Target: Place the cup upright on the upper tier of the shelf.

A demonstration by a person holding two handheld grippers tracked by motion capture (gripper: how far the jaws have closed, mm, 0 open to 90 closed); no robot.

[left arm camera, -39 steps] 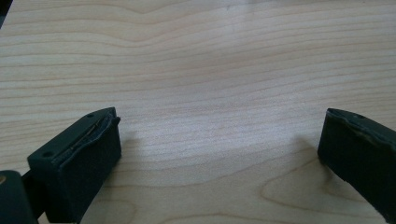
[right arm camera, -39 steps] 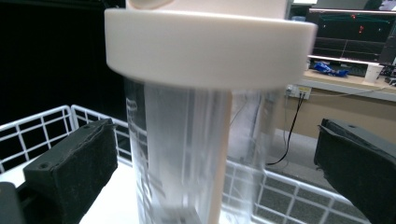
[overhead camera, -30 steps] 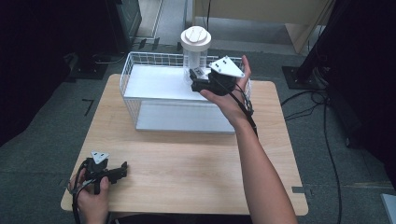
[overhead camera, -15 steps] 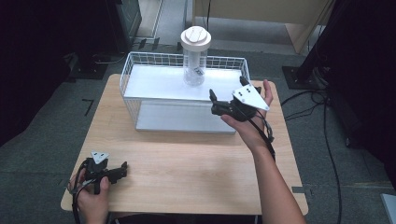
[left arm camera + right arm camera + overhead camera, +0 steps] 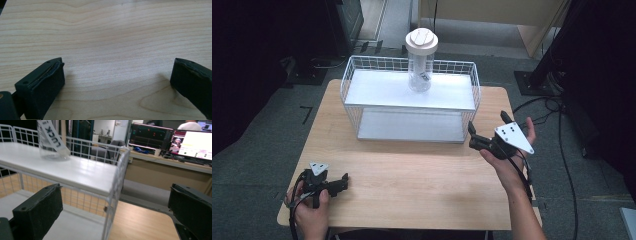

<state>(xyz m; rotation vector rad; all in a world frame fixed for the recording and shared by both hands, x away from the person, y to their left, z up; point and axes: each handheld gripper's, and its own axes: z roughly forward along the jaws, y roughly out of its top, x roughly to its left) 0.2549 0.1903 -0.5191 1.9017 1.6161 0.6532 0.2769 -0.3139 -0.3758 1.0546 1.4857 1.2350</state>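
The clear bottle (image 5: 420, 60) with its cream lid stands upright on the top shelf of the white wire rack (image 5: 409, 106). My right gripper (image 5: 487, 134) is beside the rack's corner, jaws apart, empty. My left gripper (image 5: 332, 185) rests on the table (image 5: 412, 190), also apart.

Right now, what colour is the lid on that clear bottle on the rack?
Pale beige lid on the bottle; clearest in the high view.
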